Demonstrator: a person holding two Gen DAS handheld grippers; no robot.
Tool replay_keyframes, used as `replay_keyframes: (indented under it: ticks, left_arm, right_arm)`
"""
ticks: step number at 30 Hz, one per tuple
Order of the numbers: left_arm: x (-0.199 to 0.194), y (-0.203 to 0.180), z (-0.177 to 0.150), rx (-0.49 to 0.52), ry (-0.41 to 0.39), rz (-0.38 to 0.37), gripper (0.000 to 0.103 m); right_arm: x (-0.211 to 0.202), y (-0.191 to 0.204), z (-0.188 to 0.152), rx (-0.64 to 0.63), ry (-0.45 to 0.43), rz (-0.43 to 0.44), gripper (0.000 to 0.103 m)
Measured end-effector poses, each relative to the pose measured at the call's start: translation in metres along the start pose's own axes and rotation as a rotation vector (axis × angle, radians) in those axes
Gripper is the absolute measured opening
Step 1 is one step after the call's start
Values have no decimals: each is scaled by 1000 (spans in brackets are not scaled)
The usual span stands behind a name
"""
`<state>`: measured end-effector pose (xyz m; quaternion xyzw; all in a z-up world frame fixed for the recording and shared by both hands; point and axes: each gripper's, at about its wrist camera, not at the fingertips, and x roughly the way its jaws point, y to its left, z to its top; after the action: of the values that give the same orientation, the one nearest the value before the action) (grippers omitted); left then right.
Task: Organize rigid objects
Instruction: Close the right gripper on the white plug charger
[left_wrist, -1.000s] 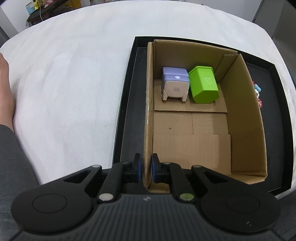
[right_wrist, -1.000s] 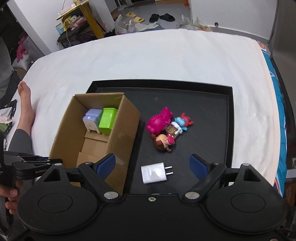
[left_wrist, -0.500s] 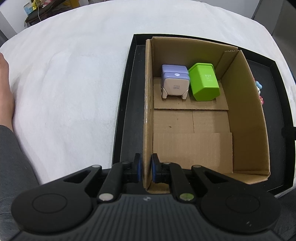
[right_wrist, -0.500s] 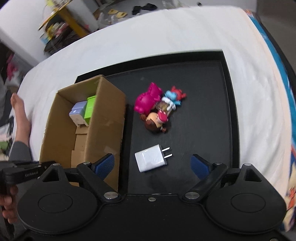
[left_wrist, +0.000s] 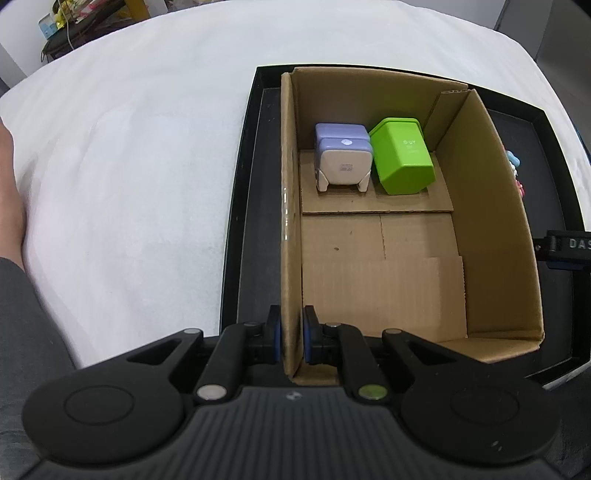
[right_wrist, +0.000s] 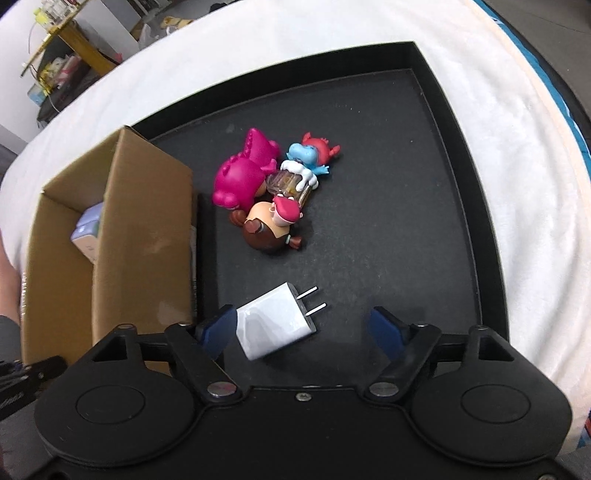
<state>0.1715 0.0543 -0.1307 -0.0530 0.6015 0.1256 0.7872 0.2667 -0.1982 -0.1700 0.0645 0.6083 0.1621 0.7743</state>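
My left claw (left_wrist: 291, 339) pinches the box (left_wrist: 380, 280) wall at 6 o'clock. Right claw (right_wrist: 303, 328) wide, charger (right_wrist: 275, 325) against its left finger. Closing off-centre could skid it.

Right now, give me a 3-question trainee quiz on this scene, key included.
1. True or false: the left hand-held gripper is shut on a wall of the cardboard box.
2. Which item lies between the open fingers of the right hand-held gripper? A) pink dinosaur toy B) white charger C) green block
3. Fill in: inside the box, the green block sits beside a ____ charger.

Key
1. True; its pads pinch the near left wall.
2. B, the white charger, prongs pointing away, on the black tray.
3. Purple: the purple charger.
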Motion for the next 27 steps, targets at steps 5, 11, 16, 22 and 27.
replay_keyframes:
  ticks: [5,11,16,22,27]
  left_arm:
    - [2,1,0,2,4,-10,11]
    - [2,1,0,14,-1,-14,11]
    - [1,1,-1,17,-2,-16,11]
    - [1,1,-2,18,-4,-16,11]
    - [1,0,-2,20,-5,-13,11]
  right_arm:
    - [11,5,5,6,5,-33,75]
    - [17,16,8,-22,4,-73,72]
    - [23,26,5,-73,39,-107,68]
    - [22,27,-2,-98,62,-117,59]
    - [22,24,-9,-120,77,-137,59]
